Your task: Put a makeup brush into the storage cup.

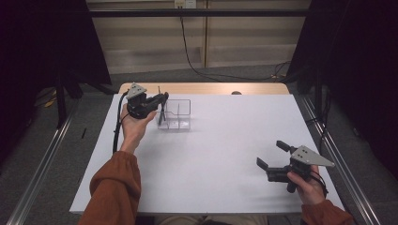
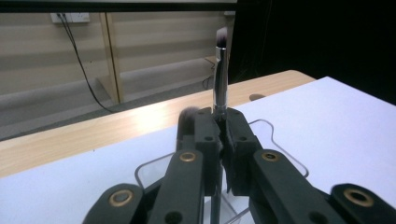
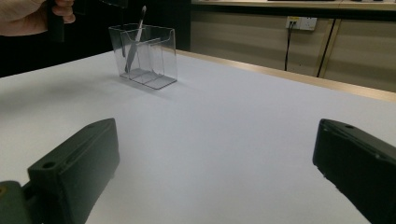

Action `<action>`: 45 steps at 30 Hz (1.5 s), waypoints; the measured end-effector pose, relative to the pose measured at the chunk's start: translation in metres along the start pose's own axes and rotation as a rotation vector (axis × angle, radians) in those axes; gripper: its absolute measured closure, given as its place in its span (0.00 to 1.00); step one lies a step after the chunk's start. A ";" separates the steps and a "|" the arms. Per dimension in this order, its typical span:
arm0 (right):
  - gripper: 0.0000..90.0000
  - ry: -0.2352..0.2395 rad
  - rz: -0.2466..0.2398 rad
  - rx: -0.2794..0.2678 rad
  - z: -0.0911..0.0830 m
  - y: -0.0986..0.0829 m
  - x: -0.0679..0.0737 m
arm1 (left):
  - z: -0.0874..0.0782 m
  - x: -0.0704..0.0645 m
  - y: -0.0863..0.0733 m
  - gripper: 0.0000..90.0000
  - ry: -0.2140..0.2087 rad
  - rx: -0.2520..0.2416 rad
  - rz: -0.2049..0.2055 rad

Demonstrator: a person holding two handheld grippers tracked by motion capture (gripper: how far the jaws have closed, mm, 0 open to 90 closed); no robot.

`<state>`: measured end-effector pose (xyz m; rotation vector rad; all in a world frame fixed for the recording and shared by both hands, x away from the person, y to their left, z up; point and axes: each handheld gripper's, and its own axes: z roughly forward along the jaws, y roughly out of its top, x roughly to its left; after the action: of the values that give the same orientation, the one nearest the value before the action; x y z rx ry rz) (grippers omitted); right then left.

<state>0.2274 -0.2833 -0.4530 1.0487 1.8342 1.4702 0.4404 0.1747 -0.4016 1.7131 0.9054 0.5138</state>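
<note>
Left: my left gripper (image 1: 157,101), jaws pinching a slim silver-handled makeup brush (image 2: 220,77), upright, lower end inside the clear plastic divided organiser (image 1: 180,118) on the white counter (image 1: 225,154). Right: my right gripper (image 1: 272,157), jaws spread, well apart.

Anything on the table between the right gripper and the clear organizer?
Nothing: between the right gripper and the clear organizer, the high view and the right gripper view show bare white table.

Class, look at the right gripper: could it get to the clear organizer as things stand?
Probably yes: the right gripper is open, with bare table toward the clear organizer, though the left gripper holds a makeup brush there.
</note>
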 end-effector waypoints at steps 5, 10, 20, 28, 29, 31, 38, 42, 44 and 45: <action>0.00 0.001 0.001 0.001 0.000 0.000 0.000 | 0.001 -0.001 -0.002 0.95 -0.002 0.009 0.009; 0.00 0.000 -0.001 -0.001 0.000 0.000 0.000 | 0.004 0.000 -0.004 0.91 -0.003 0.013 0.000; 0.00 0.000 0.002 -0.002 -0.001 0.000 0.000 | 0.004 0.001 -0.007 0.37 0.035 0.000 -0.040; 0.00 -0.003 0.001 0.000 0.000 0.000 -0.001 | 0.004 0.003 -0.008 0.20 0.047 0.002 -0.041; 0.00 -0.003 0.000 -0.001 0.000 0.000 -0.001 | 0.004 0.004 -0.007 0.19 0.044 -0.001 -0.038; 0.00 -0.004 0.001 -0.001 0.000 -0.001 -0.002 | 0.003 0.004 -0.007 0.15 0.044 -0.008 -0.041; 0.00 -0.008 0.007 0.001 0.000 -0.001 -0.003 | 0.001 0.001 -0.008 0.07 0.020 -0.013 -0.045; 0.00 -0.011 0.006 -0.001 -0.001 -0.001 -0.003 | -0.002 -0.002 -0.005 0.05 0.006 -0.031 -0.035; 0.00 -0.012 0.007 0.000 -0.001 -0.001 -0.003 | -0.004 -0.001 -0.005 0.03 -0.014 -0.036 -0.037; 0.00 -0.011 0.007 0.000 -0.001 -0.001 -0.004 | -0.005 -0.001 -0.005 0.02 -0.013 -0.036 -0.036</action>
<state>0.2280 -0.2872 -0.4540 1.0628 1.8248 1.4656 0.4342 0.1775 -0.4040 1.6629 0.9110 0.4914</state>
